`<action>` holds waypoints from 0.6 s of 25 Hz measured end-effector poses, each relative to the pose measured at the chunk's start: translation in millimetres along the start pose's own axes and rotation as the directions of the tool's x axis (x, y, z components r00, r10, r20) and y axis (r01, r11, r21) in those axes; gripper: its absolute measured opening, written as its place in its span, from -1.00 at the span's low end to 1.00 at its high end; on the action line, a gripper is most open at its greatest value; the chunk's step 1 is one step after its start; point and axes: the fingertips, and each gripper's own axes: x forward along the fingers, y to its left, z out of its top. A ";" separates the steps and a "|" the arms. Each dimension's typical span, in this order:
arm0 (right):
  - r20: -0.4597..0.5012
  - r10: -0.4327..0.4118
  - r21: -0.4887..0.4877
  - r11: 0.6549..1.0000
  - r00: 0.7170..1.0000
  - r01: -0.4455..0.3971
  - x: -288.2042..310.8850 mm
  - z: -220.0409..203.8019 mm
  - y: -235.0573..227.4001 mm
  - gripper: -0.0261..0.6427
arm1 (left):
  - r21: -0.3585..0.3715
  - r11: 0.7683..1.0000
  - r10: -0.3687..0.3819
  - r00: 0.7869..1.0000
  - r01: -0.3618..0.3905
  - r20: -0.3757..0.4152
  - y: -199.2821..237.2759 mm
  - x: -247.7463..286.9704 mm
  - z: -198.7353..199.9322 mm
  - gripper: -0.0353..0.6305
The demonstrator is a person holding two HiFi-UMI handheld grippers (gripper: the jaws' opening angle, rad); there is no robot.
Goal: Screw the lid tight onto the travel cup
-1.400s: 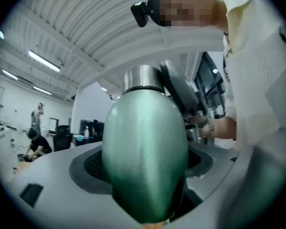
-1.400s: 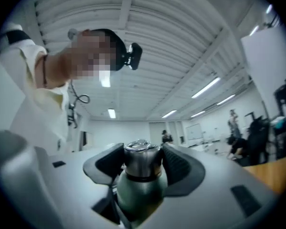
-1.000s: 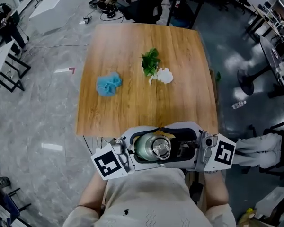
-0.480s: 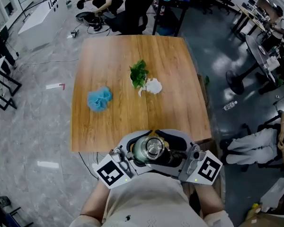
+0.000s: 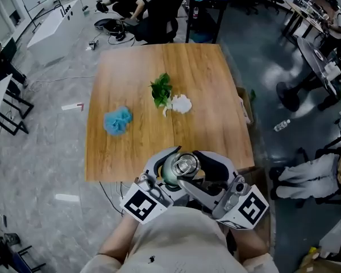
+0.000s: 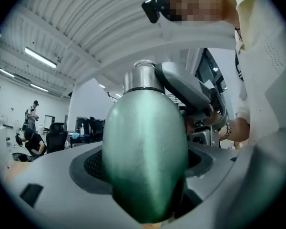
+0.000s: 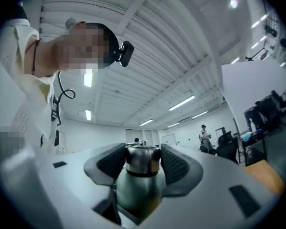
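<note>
Cup held at the chest, lid caught between the other jaws

The left gripper [image 6: 145,185] is clamped on the green body of the cup [image 6: 145,142], held close to the person's chest just off the near edge of the table [image 5: 210,90]. The right gripper [image 7: 142,163] reaches in from the other side. Its jaws are closing, with the pads meeting both sides of the steel lid [image 7: 142,159] on the cup's neck. Farther out on the wood lie a blue puff [image 5: 117,121], a leafy sprig [image 5: 161,89] and a white scrap [image 5: 182,103].

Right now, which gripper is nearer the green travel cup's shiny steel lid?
Right gripper: jaws closing on the shiny steel lid; left gripper clamps the green cup body below.
</note>
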 end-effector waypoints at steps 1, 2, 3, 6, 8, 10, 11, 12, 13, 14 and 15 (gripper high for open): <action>-0.012 0.005 0.000 1.000 1.000 -0.005 -7.9 -2.1 -2.0 -0.21 | -0.025 1.000 -0.004 1.000 0.004 0.006 -4.5 6.7 0.8 0.33; -0.025 0.043 0.003 0.999 0.999 -0.043 -18.3 -3.7 -1.8 -0.17 | -0.056 0.998 -0.035 0.999 0.035 0.010 -13.0 13.0 2.5 0.33; -0.032 0.096 0.020 0.995 0.995 -0.095 -31.3 -3.5 -1.9 -0.09 | -0.085 0.992 -0.089 0.996 0.089 0.010 -25.0 19.2 4.8 0.33; 0.033 0.243 0.105 0.964 0.969 -0.245 -77.8 15.0 -9.6 -0.06 | -0.117 0.944 -0.311 0.950 0.309 0.001 -73.1 39.4 9.1 0.33; 0.071 0.328 0.094 0.938 0.942 -0.333 -105.9 29.6 -12.4 -0.07 | -0.106 0.897 -0.432 0.902 0.429 -0.015 -106.9 54.4 5.4 0.33; 0.046 0.401 0.048 0.914 0.915 -0.403 -128.2 35.1 -11.7 -0.10 | -0.066 0.880 -0.474 0.880 0.471 -0.032 -131.2 73.3 -1.3 0.33; 0.024 0.406 0.026 0.913 0.914 -0.406 -135.9 36.0 -13.8 -0.20 | -0.035 0.892 -0.451 0.891 0.450 -0.040 -135.9 84.1 -4.5 0.33; 0.006 0.374 0.008 0.927 0.927 -0.374 -141.2 36.2 -19.4 -0.20 | -0.003 0.917 -0.398 0.916 0.398 -0.048 -135.0 94.8 -7.5 0.33; -0.007 0.307 -0.002 0.952 0.952 -0.307 -144.9 35.7 -28.2 -0.21 | 0.031 0.948 -0.316 0.947 0.318 -0.059 -129.3 104.4 -10.2 0.33; -0.016 0.213 -0.005 0.977 0.977 -0.214 -147.8 34.5 -38.9 -0.21 | 0.071 0.973 -0.214 0.974 0.219 -0.067 -120.5 112.9 -12.2 0.33; -0.022 0.113 -0.004 0.994 0.993 -0.113 -150.7 32.7 -49.2 -0.21 | 0.114 0.987 -0.110 0.992 0.117 -0.067 -111.5 120.0 -13.0 0.33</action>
